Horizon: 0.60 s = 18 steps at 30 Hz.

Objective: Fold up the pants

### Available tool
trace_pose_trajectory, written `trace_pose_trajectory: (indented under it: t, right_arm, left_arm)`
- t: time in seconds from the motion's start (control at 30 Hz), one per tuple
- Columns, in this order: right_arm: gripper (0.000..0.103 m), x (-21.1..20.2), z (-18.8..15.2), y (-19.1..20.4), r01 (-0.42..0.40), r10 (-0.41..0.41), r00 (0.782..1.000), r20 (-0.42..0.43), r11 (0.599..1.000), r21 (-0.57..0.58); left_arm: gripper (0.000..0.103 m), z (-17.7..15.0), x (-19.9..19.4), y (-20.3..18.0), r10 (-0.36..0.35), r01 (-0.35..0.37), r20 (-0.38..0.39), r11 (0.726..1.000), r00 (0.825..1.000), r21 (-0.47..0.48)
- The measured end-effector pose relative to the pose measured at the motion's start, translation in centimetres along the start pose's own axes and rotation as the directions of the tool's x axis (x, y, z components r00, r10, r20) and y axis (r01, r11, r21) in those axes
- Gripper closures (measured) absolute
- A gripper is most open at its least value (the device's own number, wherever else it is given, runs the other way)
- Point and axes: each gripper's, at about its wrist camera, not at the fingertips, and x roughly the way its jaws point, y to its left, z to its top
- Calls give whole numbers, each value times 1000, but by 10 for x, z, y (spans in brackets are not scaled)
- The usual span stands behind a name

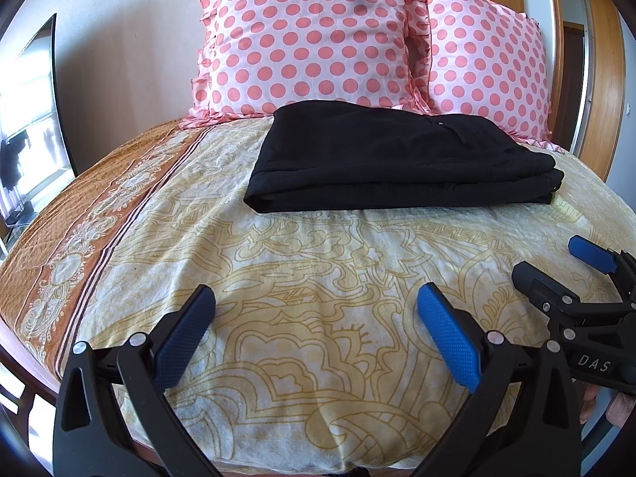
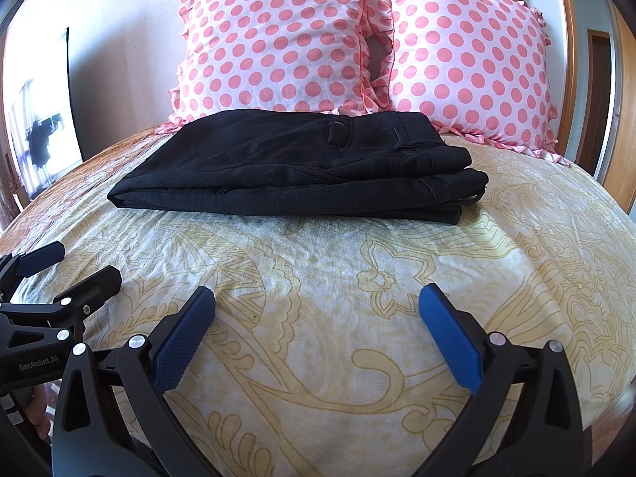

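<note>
Lying folded into a flat, layered rectangle, the black pants (image 2: 294, 167) rest on the bed (image 2: 357, 298), on its cream patterned sheet, just in front of two pink polka-dot pillows (image 2: 278, 39). The waistband and belt loops show at the right end of the stack. The left hand-held gripper (image 1: 316, 302) and right hand-held gripper (image 2: 318, 302) both hover over bare sheet nearer the camera, apart from the pants, each with its blue-padded fingers spread wide and holding nothing. The fold looks finished. The cloth appears soft, limp and fairly light, so it would sag if lifted; pinching through all layers at the thick folded left edge seems safest.
</note>
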Motion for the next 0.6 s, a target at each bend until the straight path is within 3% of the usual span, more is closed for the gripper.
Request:
trace_pose_trajectory:
  t: [0.6]
  right_arm:
    - [1,0,0,0,0,0,1000,1,1000,1]
  left_arm:
    - [2,-2,1,1,-3,3,-3,1000,1000,2]
